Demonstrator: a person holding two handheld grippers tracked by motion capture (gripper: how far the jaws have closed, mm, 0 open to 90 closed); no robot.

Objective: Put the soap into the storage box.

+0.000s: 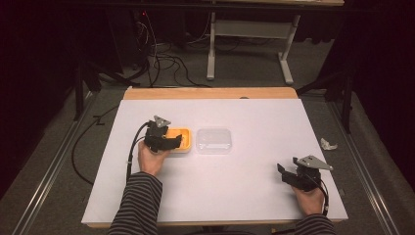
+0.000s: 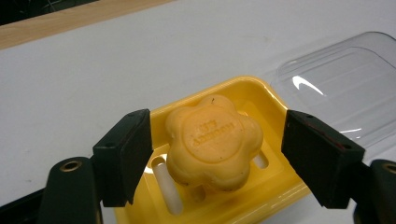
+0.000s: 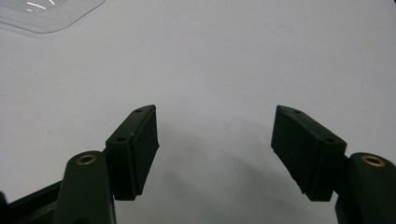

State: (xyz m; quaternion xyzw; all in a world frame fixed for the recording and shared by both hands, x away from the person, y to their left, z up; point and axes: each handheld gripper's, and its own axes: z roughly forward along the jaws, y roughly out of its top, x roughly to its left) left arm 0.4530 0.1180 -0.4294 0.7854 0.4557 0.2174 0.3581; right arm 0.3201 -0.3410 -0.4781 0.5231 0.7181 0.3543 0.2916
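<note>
At the bench's (image 1: 254, 196) left-centre, a yellow soap dish (image 2: 261, 196) carries a flower-shaped orange soap bar (image 2: 212, 142), with the clear plastic lid (image 1: 214, 140) lying just beside the dish on its right. The left hand-held gripper (image 1: 171, 142) hovers at the dish, jaws apart and flanking the soap without touching it; the soap lies straight ahead between them. The right hand-held gripper (image 1: 288, 175), jaws likewise apart and empty, rests well apart near the bench's right front corner. Judged by position, the left gripper is far nearer, and closing it would take the soap.
</note>
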